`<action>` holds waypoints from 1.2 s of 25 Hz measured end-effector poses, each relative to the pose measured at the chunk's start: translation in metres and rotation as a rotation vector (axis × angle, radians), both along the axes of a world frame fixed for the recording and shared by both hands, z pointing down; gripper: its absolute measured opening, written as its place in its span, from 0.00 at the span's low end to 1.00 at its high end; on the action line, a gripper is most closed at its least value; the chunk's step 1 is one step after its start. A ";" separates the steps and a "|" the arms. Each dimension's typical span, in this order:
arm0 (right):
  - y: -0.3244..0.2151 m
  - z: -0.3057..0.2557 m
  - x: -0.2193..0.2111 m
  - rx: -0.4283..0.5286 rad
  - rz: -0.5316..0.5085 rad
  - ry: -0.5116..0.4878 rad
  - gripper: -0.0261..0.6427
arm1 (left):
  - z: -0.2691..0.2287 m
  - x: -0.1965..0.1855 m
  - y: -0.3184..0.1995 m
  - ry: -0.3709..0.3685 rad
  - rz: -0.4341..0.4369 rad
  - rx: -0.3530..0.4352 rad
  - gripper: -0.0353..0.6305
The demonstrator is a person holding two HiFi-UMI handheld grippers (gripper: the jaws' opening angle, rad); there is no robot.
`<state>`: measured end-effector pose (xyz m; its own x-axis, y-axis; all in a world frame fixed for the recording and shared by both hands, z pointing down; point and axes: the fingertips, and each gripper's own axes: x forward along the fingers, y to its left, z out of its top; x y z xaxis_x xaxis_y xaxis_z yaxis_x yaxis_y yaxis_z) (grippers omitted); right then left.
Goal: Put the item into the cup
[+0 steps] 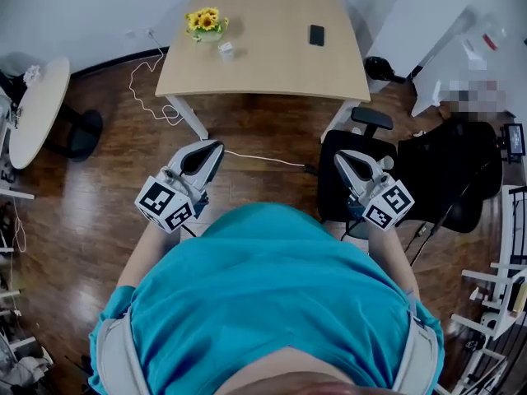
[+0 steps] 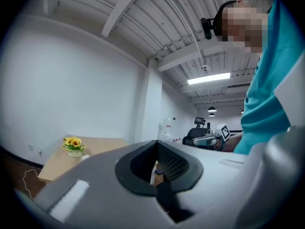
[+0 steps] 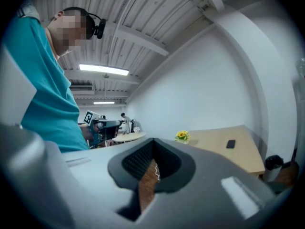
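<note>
A wooden table (image 1: 272, 64) stands ahead of me across the floor. On it are a small pot of yellow flowers (image 1: 206, 25), a small white cup-like thing (image 1: 225, 49) beside the pot, and a black phone (image 1: 316, 34). I hold both grippers close to my body, well short of the table. My left gripper (image 1: 216, 147) is shut and empty; in its own view the jaws (image 2: 156, 168) meet, with the flowers (image 2: 74, 145) far off. The right gripper (image 1: 338, 155) also looks shut with nothing in it (image 3: 153, 159); beyond it are the flowers (image 3: 181, 136) and the phone (image 3: 230, 144).
A black office chair (image 1: 362, 167) stands right in front of my right gripper. A white cable (image 1: 148, 89) lies on the wooden floor by the table's left leg. A round white table (image 1: 33, 105) is at far left, a white desk (image 1: 469, 56) at far right.
</note>
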<state>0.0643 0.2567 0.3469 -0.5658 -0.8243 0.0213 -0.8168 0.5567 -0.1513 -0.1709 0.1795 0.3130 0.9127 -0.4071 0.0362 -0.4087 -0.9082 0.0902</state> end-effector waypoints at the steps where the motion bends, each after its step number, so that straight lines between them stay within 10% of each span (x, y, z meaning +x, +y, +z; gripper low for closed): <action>1: 0.001 0.001 -0.010 -0.005 0.008 -0.009 0.04 | 0.001 -0.014 0.000 0.000 -0.005 -0.004 0.06; 9: -0.014 0.004 -0.064 -0.034 0.030 -0.037 0.04 | 0.008 -0.077 -0.006 0.031 -0.037 -0.019 0.06; 30: -0.026 -0.004 -0.059 -0.011 -0.021 0.041 0.04 | 0.008 -0.057 -0.009 0.048 -0.041 -0.008 0.06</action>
